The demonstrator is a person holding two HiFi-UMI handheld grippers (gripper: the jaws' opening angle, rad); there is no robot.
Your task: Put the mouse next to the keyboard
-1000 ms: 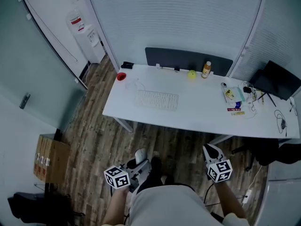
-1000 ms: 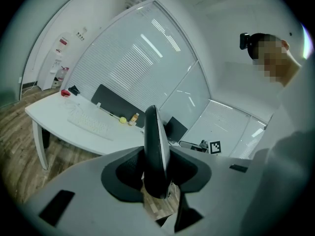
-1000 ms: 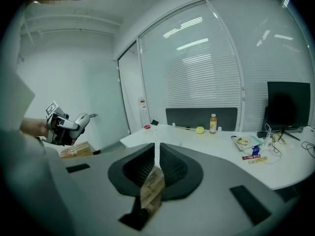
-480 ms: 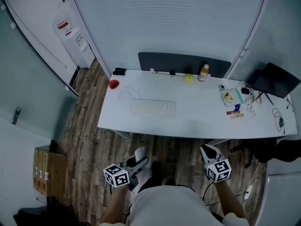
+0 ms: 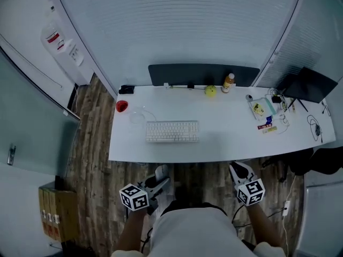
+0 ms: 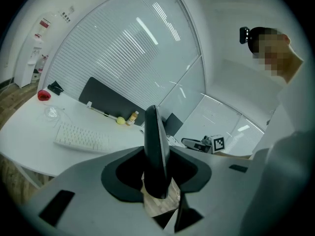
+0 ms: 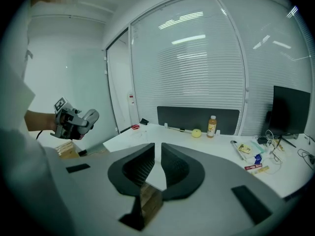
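Far left, by the wall: white water dispenser (image 5: 62,48), red label, print too small to read. Lower left: brown cardboard box (image 5: 51,214), partly cut by the frame edge.

On the left end of the white desk (image 5: 230,141): small red item (image 5: 122,106), kind not discernible. Next: white keyboard (image 5: 172,131), flat, rectangular, parallel to the near edge.

Short of that edge, over wood-grain floor (image 5: 102,165): left gripper (image 5: 159,174), jaws clamped on the mouse (image 6: 156,146). Mouse dark, smooth, seen edge-on, flanks hidden by the pads; off the desk, well apart from the keyboard.

Behind the desk: dark partition panel (image 5: 203,74). In front of it: round yellow-green item (image 5: 210,90) and bottle (image 5: 228,83) with orange contents, label illegible.

Right gripper (image 5: 240,170): jaws drawn close, thin gap between ribbed black pads (image 7: 139,165), nothing gripped.

Far right: packets (image 5: 262,111), print unreadable; dark monitor (image 5: 308,84).
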